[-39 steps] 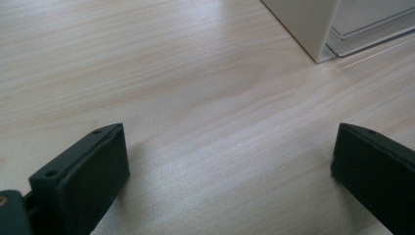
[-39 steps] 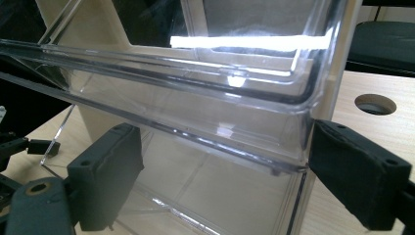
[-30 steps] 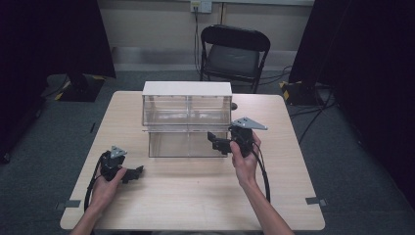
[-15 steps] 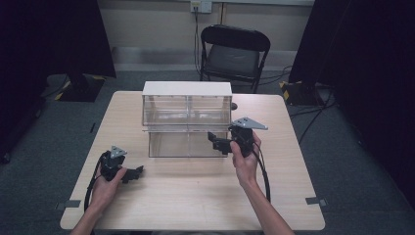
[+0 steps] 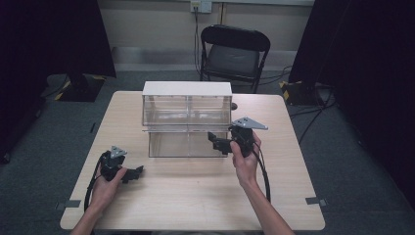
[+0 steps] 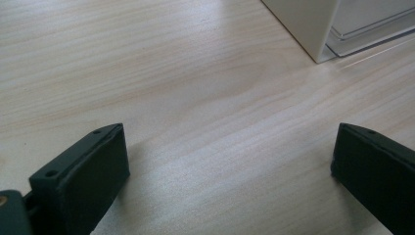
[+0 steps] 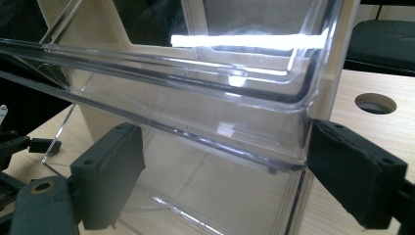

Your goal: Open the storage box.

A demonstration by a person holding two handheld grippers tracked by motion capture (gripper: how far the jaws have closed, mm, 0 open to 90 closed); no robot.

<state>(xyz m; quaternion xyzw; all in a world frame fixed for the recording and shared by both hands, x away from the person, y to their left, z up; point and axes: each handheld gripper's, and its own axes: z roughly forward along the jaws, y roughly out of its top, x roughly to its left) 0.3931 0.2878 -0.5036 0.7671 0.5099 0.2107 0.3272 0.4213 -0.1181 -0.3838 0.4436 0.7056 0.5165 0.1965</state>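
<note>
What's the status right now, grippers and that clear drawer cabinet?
Left gripper open, low over the table. Right gripper open at the clear drawer cabinet, lower drawer front, gripping nothing. Nothing in the way.

Left gripper (image 5: pixel 133 174): black body, blocky screw-holed jaws, grey three-cornered top plate, black trailing cable. Right gripper (image 5: pixel 218 142): same build. Forearms bare.

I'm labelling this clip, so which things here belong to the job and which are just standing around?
Likely in the job:
- clear drawer cabinet
- right hand-held gripper, open, jaws at the lower drawer's right front corner
- left hand-held gripper, open, resting low over the table

Just there:
- folding chair
- cable hole in the tabletop
</note>
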